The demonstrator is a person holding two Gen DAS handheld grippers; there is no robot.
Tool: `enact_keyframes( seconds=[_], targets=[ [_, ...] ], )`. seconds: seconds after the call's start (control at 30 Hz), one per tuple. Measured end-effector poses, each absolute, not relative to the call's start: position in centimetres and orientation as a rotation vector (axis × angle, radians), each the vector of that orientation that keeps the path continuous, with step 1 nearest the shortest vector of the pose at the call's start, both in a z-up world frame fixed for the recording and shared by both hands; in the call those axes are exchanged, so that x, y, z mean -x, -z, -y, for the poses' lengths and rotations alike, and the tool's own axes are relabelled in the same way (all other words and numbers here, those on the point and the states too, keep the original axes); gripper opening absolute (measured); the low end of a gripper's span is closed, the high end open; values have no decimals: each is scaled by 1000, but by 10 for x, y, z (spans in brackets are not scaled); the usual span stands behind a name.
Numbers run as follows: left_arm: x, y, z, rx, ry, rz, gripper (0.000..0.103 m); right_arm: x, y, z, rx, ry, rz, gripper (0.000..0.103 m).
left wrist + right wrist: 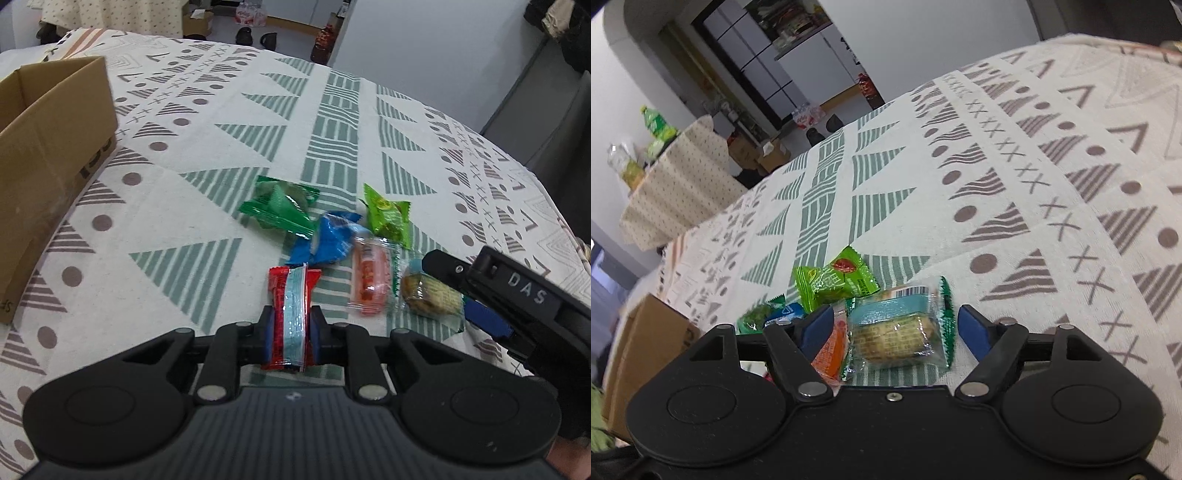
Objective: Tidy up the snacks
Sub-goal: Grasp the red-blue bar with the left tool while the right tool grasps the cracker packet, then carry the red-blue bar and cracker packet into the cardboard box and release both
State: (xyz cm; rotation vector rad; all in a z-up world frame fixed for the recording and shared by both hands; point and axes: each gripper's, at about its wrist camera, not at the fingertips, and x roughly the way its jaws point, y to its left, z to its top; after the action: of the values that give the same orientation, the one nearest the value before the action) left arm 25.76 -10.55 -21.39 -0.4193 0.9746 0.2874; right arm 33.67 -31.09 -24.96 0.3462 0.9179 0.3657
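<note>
Crinkly red wrapper [290, 317] (jaws pinching)

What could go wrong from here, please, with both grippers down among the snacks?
1. The right gripper stands open around the biscuit pack, but the orange pack also lies between its jaws, so closing may catch both.
2. The left gripper pinches the red pack edge-on; it could slip on the way to the box.
3. The grippers are close together and might collide.

We count six snacks [325, 243] — two green, one each blue, red, orange, clear — one box [48, 155], two grippers [290, 325].
</note>
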Motion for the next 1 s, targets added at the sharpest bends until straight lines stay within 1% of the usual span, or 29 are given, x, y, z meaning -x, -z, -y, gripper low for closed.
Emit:
enact_keyframes(
  seconds=[0.23, 0.37, 0.47, 0.6, 0.87, 1.0],
  targets=[
    [-245, 203, 83, 443, -322, -955, 18, -334, 248, 290, -193, -341, -912, 73],
    [-238, 193, 72, 462, -321, -938, 18, -329, 246, 283, -97, -332, -907, 54],
    [-234, 184, 65, 480, -313, -921, 18, -325, 242, 285, -107, -340, -921, 50],
    [-224, 170, 60, 497, -295, -893, 18, -317, 237, 291, -131, -326, -931, 48],
    [-202, 151, 43, 561, -283, -863, 18, -293, 213, 297, -132, -289, -905, 47],
    [-196, 135, 38, 564, -269, -819, 18, -281, 195, 292, -111, -288, -883, 47]
  ],
)
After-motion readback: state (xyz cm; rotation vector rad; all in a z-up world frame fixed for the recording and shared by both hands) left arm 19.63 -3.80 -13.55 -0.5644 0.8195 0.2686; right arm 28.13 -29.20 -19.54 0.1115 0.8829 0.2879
